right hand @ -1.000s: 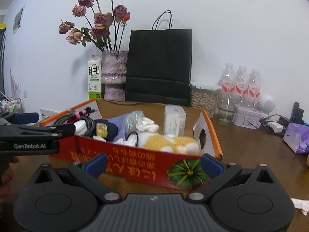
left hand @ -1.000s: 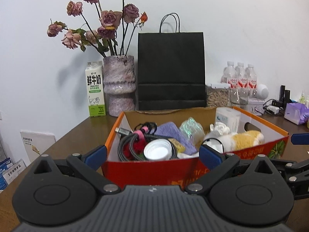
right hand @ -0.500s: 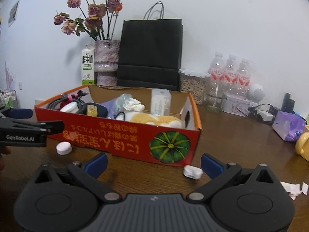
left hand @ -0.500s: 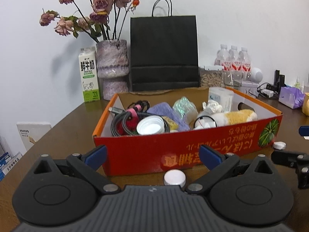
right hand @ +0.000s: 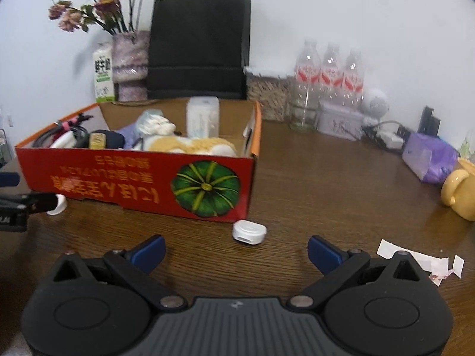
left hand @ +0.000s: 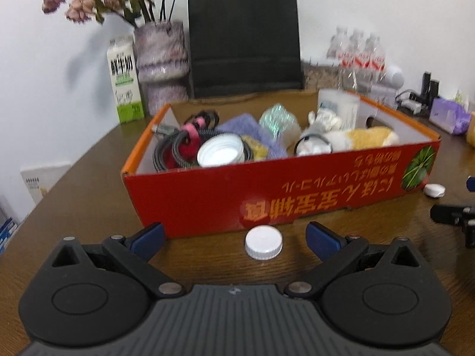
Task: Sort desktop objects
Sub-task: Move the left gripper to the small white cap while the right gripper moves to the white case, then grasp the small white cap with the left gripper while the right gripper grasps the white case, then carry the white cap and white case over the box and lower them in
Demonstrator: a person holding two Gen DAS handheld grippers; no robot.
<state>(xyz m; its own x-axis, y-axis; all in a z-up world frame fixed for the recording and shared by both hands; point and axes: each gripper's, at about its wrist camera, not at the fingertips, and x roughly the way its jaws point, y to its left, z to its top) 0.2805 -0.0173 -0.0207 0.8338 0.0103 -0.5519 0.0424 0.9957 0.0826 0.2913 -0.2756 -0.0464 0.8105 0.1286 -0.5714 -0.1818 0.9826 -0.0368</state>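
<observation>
Red box [left hand: 267, 190] sits mid-table, already stuffed w/ cables, plush, cloth. I judge I'm at the pick stage for the loose bits left outside it. My left gripper [left hand: 234, 238] is wide open, empty, w/ the white cap [left hand: 263, 242] lying between the fingers, just off the box wall. My right gripper [right hand: 236, 250] is also spread, nothing held; small white case [right hand: 248, 232] is ahead near the box corner. Next: drop, close, lift over the rim. Bare table to the right; box wall is tight in front.
</observation>
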